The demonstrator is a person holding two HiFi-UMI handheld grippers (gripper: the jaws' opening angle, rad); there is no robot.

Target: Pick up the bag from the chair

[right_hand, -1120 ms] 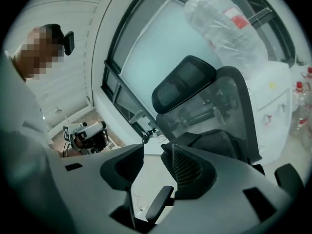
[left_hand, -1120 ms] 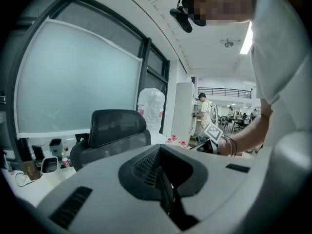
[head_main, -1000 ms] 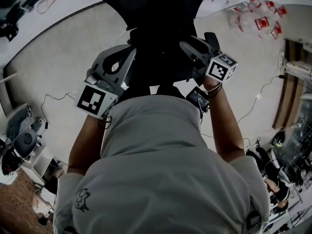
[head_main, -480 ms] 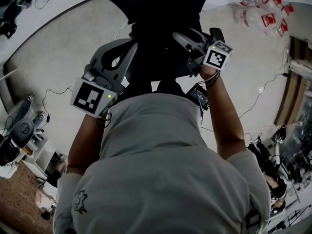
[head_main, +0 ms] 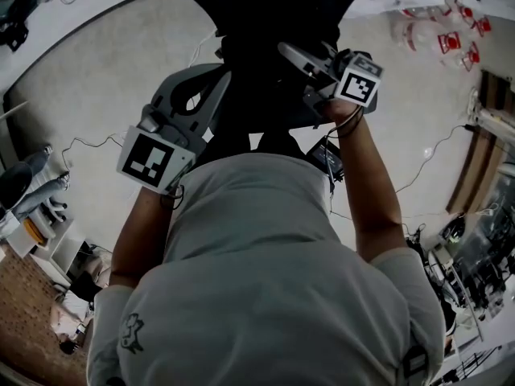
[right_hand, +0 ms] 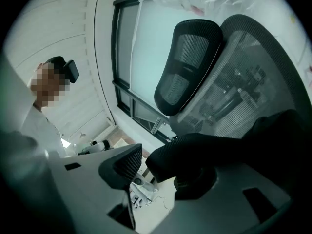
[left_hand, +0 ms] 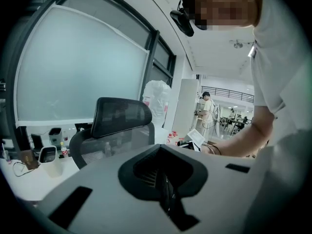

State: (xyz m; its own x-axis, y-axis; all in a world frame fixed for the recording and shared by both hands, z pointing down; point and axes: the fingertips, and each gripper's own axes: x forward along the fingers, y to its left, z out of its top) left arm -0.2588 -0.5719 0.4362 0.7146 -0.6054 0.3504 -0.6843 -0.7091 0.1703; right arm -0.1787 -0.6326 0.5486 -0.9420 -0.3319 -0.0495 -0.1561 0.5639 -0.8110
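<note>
Your right gripper [right_hand: 157, 173] just opened wide, probably straddling the armrest [right_hand: 204, 152] of the chair [right_hand: 187, 72], ungripped; left gripper [left_hand: 165, 195] closed, empty; bag unheld.

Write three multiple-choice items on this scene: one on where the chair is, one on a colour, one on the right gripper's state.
1. In the head view, where is the chair?
A. At the top, ahead of the person
B. At the bottom, behind the person
C. At the far left edge

2. What colour is the chair's headrest?
A. Red
B. Black
C. White

3. How do the jaws of the right gripper stand?
A. Pressed together
B. Clamped on a bottle
C. Apart

Key: 1 A, its dark back fills the top centre. 2 B, black mesh shows in both gripper views. 3 C, the jaws have just been opening and stand wide, with a dark padded part showing in the gap, not pinched.
</note>
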